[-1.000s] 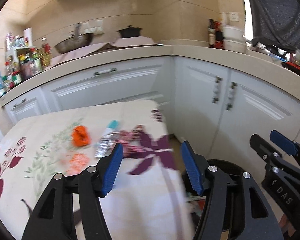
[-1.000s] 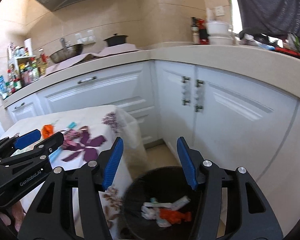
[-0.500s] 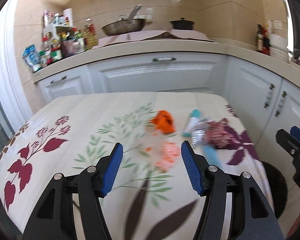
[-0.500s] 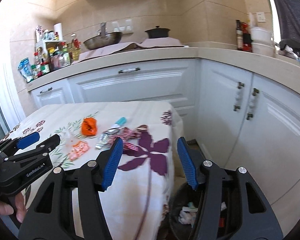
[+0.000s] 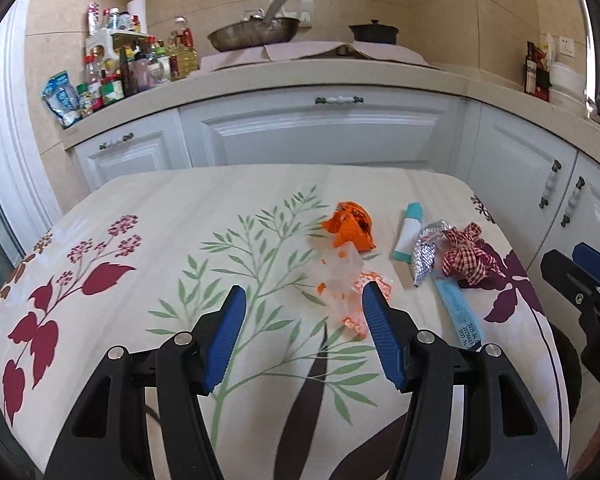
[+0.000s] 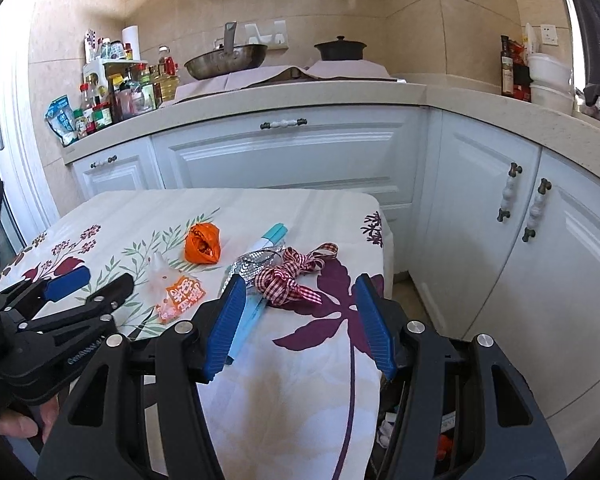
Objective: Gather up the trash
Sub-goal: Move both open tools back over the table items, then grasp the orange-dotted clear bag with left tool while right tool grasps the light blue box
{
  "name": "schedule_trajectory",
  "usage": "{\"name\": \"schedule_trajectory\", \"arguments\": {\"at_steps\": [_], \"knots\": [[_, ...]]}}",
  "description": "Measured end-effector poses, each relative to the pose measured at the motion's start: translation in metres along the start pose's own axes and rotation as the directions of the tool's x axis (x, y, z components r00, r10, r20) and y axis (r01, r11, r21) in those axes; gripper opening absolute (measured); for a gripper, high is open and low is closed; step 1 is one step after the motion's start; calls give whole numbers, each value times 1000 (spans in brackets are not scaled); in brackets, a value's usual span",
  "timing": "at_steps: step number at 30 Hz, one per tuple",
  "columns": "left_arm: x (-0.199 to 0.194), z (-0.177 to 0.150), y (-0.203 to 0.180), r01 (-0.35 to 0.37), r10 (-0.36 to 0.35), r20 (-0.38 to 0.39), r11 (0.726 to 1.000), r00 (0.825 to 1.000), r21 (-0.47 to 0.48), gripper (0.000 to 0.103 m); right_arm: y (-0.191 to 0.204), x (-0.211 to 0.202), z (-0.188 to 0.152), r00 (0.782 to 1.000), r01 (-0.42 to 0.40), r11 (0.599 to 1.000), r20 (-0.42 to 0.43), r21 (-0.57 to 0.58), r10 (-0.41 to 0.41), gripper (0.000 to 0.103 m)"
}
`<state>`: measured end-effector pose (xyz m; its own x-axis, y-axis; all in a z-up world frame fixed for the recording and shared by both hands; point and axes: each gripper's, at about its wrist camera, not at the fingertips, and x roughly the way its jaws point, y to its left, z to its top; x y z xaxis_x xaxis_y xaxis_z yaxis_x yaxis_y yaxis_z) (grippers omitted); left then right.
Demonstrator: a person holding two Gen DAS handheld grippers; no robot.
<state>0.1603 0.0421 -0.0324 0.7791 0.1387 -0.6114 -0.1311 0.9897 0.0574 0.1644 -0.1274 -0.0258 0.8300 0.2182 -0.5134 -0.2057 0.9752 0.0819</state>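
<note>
Several pieces of trash lie on the floral tablecloth point(image 5: 140, 208): a crumpled orange wrapper point(image 5: 350, 228), a clear wrapper with orange print point(image 5: 342, 280), a teal and white tube point(image 5: 410, 232), silver foil point(image 5: 426, 252), a red checked ribbon point(image 5: 468, 256) and a light blue strip point(image 5: 458, 312). My left gripper point(image 5: 303, 296) hangs open and empty just in front of the clear wrapper. My right gripper point(image 6: 300, 284) is open and empty too, with the red checked ribbon point(image 6: 288, 276) just ahead between its fingers. The orange wrapper point(image 6: 202, 244) and clear wrapper point(image 6: 176, 288) lie to its left.
A black trash bin point(image 6: 412, 420) with some litter in it stands on the floor at the table's right edge, mostly hidden by my right gripper. White cabinets point(image 6: 284, 160) and a counter with a pan point(image 6: 226, 62), a pot and bottles run behind and to the right.
Both views have swung left, away from the bin and corner cabinets and onto the table. Both grippers now sit over the tablecloth near the trash, jaws unchanged.
</note>
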Motion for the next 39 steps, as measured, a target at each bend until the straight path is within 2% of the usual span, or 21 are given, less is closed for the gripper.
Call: {"name": "schedule_trajectory", "arguments": {"at_steps": [5,12,13,14,16,18,22,30,37,39], "knots": [[18,3,-9,41,-40,-75,999,996,10,59,-5,6,0,1000,1,1000,-20,6,-1,56],[42,5,-18,62,-56,-167,997,984,34,59,-12,17,0,998,-4,1000,-56,16,5,56],[46,5,-18,68,-61,-184,997,981,34,54,-12,18,0,998,-6,1000,-59,16,7,56],[48,4,-18,74,-67,-195,997,978,33,42,-12,19,1,998,-9,1000,-65,16,10,56],[53,3,-18,101,-93,-224,995,970,26,30,-11,22,1,997,-15,1000,-75,15,17,56],[51,3,-18,115,-106,-215,993,971,28,20,-10,25,2,996,-20,1000,-82,13,21,57],[46,3,-15,128,-121,-197,992,973,23,17,-3,29,2,994,-35,999,-105,5,36,57],[33,0,19,87,-86,-170,996,982,-4,16,20,40,-2,983,-54,998,-178,-39,47,57],[24,-1,55,21,-27,-147,999,989,-45,16,36,59,-9,959,-53,996,-280,-66,32,57],[24,-2,61,14,-22,-146,998,989,-55,16,38,66,-12,947,-53,996,-320,-71,27,52]]}}
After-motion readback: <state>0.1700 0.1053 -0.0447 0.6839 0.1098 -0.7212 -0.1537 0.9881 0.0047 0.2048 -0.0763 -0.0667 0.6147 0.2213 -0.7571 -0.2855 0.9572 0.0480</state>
